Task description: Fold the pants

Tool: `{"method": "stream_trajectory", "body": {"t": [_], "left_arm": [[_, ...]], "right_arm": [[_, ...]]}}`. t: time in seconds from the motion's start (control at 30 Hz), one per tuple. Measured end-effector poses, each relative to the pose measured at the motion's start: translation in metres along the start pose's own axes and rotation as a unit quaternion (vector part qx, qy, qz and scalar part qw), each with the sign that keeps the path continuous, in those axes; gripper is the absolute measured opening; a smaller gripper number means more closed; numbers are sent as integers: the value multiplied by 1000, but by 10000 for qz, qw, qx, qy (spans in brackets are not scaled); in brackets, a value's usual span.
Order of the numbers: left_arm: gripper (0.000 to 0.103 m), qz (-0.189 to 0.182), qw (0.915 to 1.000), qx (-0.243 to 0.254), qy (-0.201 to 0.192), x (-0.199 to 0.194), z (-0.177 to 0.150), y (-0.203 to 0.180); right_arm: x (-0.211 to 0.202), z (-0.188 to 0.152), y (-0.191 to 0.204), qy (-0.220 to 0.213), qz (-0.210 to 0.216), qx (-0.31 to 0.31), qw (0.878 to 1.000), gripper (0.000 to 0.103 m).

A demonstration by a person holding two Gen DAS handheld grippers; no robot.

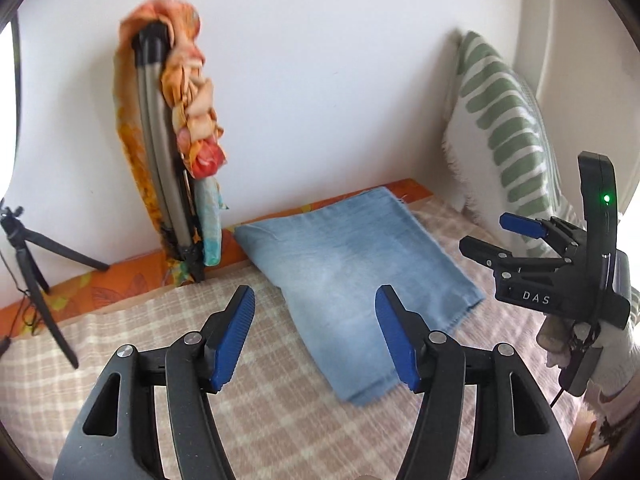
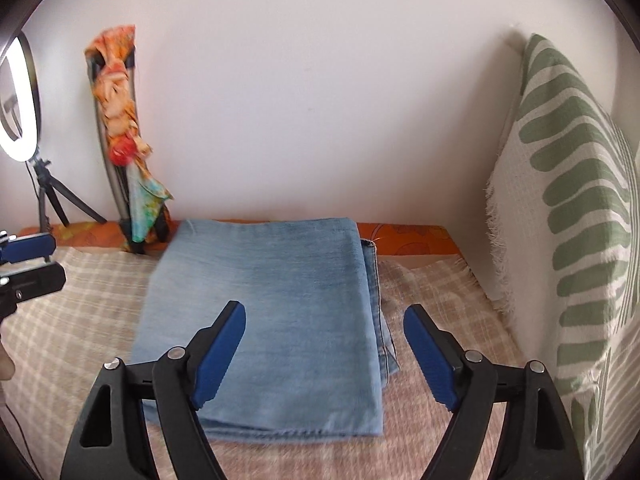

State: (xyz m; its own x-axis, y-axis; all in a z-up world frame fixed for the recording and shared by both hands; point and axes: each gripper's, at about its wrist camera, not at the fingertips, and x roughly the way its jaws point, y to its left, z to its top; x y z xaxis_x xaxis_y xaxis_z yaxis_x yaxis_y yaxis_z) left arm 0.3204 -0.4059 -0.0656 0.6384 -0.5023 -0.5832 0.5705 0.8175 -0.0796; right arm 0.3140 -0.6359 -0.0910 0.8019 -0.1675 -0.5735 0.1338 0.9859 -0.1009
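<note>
The light blue denim pants lie folded into a compact rectangle on the checked beige blanket; they also show in the left wrist view. My left gripper is open and empty, held above the blanket just left of the pants' near edge. My right gripper is open and empty, hovering over the near right part of the folded pants. The right gripper also shows from the side at the right of the left wrist view, open. The left gripper's blue pad shows at the left edge of the right wrist view.
A green-striped white pillow leans against the wall on the right. A folded stand wrapped in orange floral cloth leans against the back wall on the left. A ring light on a small tripod stands far left.
</note>
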Motion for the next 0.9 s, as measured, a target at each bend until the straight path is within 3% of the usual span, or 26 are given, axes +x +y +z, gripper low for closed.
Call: {"method": "stream_trajectory", "body": {"t": [0.23, 0.43, 0.9], "left_arm": [[70, -54, 9995, 196, -230, -53, -13, -21], [80, -142, 9985, 187, -502, -106, -29, -33], [81, -258, 9960, 390, -758, -207, -86, -46]], "right_arm": [[-67, -10, 16, -135, -97, 16, 9999, 90], [-128, -28, 33, -330, -156, 93, 9993, 102], [-250, -80, 75, -718, -331, 195, 9967, 103]]}}
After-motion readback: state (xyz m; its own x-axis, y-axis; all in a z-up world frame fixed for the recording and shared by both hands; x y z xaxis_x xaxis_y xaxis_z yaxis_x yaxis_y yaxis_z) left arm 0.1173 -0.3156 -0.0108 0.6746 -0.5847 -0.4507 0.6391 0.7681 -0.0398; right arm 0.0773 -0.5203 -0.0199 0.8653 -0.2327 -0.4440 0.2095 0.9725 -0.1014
